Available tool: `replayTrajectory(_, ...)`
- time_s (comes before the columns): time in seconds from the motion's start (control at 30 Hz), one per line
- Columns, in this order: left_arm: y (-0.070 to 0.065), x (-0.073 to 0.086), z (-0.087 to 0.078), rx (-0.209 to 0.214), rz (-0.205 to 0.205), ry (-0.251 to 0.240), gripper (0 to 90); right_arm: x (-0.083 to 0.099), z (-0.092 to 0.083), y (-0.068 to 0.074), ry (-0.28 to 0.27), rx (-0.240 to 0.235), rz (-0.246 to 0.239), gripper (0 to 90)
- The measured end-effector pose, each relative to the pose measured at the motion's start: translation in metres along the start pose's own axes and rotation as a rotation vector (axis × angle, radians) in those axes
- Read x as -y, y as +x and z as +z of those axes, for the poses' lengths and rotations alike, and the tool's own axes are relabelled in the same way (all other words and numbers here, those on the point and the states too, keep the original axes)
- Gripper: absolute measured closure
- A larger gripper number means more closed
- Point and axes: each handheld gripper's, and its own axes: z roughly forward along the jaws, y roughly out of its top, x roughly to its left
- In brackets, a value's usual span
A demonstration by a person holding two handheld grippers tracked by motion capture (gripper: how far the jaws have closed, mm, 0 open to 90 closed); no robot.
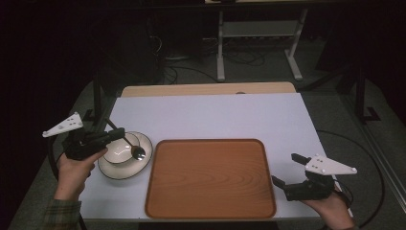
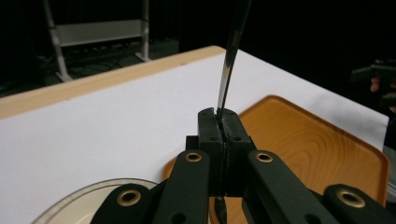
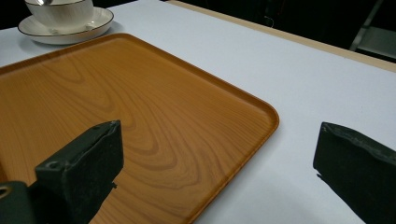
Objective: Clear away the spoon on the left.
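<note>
A white table (image 1: 215, 115) carries a wooden tray (image 1: 210, 178) in the middle near the person's edge, and a saucer (image 1: 112, 170) just left of the tray. A cup (image 1: 117, 152) sits on the saucer.

The left gripper (image 1: 115, 135) is over the cup, held by the left hand (image 1: 74, 172). Its fingers (image 2: 210, 126) are clamped shut on the handle of a spoon (image 1: 131, 147). In the high view the spoon's bowl lies at the cup's right rim, over the saucer, and the handle slants up and left through the fingers. In the left gripper view the handle rises as a thin dark blade out of the pinched tips.

The right gripper (image 1: 286, 168) is at the tray's right edge, held by the right hand (image 1: 332, 208). Its fingers (image 3: 86, 161) are spread wide and hold nothing; in the right gripper view one is above the tray's corner, the other above bare table.
</note>
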Motion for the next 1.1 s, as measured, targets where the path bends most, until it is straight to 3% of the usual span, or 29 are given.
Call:
replayTrajectory(0.37, -0.014, 0.012, 0.032, 0.059, 0.032, 0.109, 89.0, 0.000, 0.000, 0.000, -0.001, 0.002, 0.001, 1.0)
replayTrajectory(0.67, -0.019, 0.023, 0.050, 0.092, 0.029, 0.170, 89.0, 0.000, 0.000, 0.000, 0.002, -0.001, 0.000, 1.0)
replayTrajectory(1.1, -0.028, 0.030, 0.066, 0.078, 0.083, 0.259, 88.9, 0.000, 0.000, 0.000, 0.000, 0.002, -0.001, 1.0)
